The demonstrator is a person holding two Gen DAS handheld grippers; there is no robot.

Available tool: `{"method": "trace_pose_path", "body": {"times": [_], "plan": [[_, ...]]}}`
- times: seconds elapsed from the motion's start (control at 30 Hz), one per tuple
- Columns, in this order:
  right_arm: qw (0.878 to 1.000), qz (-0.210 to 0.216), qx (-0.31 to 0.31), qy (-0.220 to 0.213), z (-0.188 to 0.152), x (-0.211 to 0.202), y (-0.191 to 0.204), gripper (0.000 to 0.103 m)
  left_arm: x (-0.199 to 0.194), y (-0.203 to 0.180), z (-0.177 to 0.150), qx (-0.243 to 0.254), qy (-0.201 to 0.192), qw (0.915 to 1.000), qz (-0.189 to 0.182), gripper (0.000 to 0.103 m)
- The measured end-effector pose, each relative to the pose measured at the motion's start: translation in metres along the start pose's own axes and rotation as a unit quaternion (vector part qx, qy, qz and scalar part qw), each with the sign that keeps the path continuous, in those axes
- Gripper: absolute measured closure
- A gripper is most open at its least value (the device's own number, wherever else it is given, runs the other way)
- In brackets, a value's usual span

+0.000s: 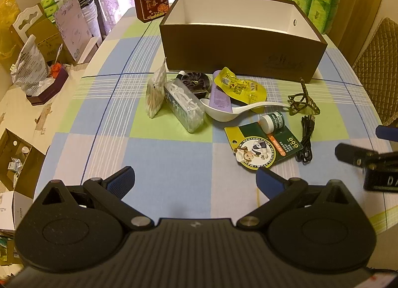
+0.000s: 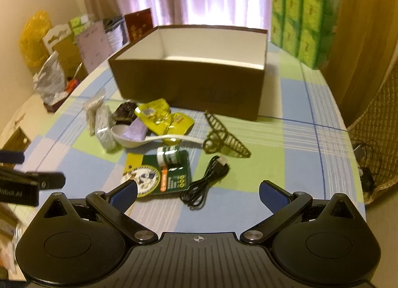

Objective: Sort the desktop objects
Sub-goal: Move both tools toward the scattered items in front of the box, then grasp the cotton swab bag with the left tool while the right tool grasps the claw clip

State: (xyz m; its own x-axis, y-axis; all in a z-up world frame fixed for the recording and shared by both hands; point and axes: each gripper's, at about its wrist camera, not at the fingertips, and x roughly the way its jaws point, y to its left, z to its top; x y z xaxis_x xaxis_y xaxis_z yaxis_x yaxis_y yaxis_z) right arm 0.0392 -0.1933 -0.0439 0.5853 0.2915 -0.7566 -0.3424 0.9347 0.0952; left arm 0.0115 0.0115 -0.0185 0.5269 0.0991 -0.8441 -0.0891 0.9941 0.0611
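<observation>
- A table with a checked blue, green and white tablecloth (image 1: 159, 153) is standing before pink-lit curtains; stacked green tissue packs (image 2: 303, 24) are sitting at its far right.
- An open brown box (image 1: 238, 47) with a white interior is sitting at the far centre; nothing is showing inside it in either view.
- The objects are lying in a cluster in front of the box: a bag of cotton swabs (image 1: 156, 94), a clear swab case (image 1: 185, 104), a white spoon (image 1: 238, 110), a yellow packet (image 1: 238, 84), a green ointment card (image 1: 263, 144), a black USB cable (image 1: 307, 141) and an olive clip (image 2: 225, 139).
- The left gripper (image 1: 195, 178) is hovering above the near cloth, jaws apart, holding nothing.
- The right gripper (image 2: 197, 193) is hovering with jaws apart, over the card edge and the cable.
- The left wrist view alone is showing a cluttered side table (image 1: 15, 104) at the left.
- The right wrist view alone is showing a dark cable bundle (image 2: 365, 161) beyond the table's right edge.
</observation>
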Motion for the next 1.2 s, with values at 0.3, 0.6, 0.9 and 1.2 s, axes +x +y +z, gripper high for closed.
{"method": "trace_pose_path", "body": {"times": [0.3, 0.6, 0.9, 1.2], "plan": [[0.999, 0.032, 0.006, -0.003, -0.004, 0.006, -0.006, 0.002, 0.005, 0.004, -0.004, -0.004, 0.002, 1.0000, -0.008, 0.001], [1.000, 0.023, 0.013, 0.008, -0.002, 0.026, -0.005, 0.002, 0.016, 0.030, -0.003, -0.004, -0.001, 1.0000, -0.001, 0.001], [0.999, -0.028, 0.009, -0.030, 0.004, 0.044, -0.003, 0.002, 0.037, 0.049, 0.023, 0.030, -0.025, 0.9992, 0.002, 0.001], [0.989, -0.115, -0.065, -0.068, 0.012, 0.089, 0.009, 0.042, 0.072, 0.061, 0.051, 0.073, -0.044, 0.9963, -0.008, 0.001]]}}
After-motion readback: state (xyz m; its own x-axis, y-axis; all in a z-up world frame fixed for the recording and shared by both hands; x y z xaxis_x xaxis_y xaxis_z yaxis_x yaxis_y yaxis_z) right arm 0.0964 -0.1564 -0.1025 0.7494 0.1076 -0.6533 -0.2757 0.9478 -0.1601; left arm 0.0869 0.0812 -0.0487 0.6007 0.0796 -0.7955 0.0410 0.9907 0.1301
